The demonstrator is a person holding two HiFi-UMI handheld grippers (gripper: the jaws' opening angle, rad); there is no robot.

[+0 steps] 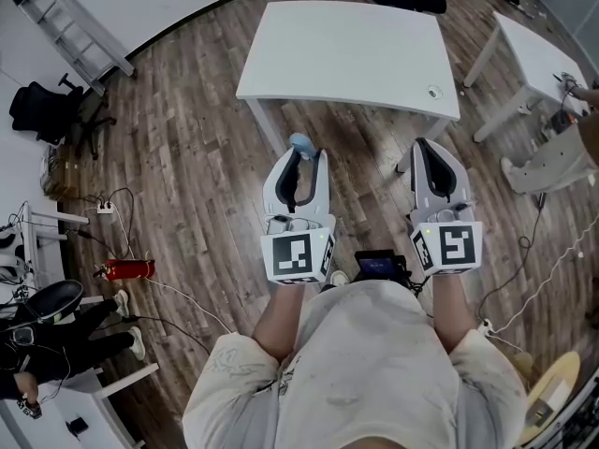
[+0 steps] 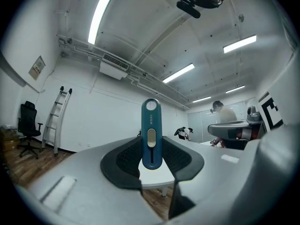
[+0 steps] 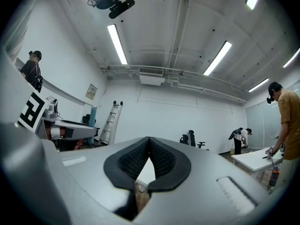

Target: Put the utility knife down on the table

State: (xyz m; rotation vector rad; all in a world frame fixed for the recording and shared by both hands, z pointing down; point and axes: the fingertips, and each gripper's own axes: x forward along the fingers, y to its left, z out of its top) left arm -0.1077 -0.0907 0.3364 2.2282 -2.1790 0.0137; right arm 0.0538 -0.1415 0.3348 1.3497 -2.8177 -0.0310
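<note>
i am pinching the utility knife [image 2: 151, 135] upright in my left gripper [image 1: 303, 157]; my right gripper [image 1: 430, 153] is resting pressed together; the white table [image 1: 356, 54] is standing ahead on wood floor [image 1: 187, 157].

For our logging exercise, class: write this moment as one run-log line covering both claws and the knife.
left claw: shut on knife | right claw: shut, empty | knife: not yet on table

The slim teal plastic utility knife [image 2: 151, 134] has a cream slider; the pale grey left gripper [image 2: 152, 146] has black ribbed pads [image 2: 124, 161]; the rectangular table [image 1: 351, 54] is plain white, the plank floor [image 1: 187, 157] streaked brown, seemingly wood-grain
</note>
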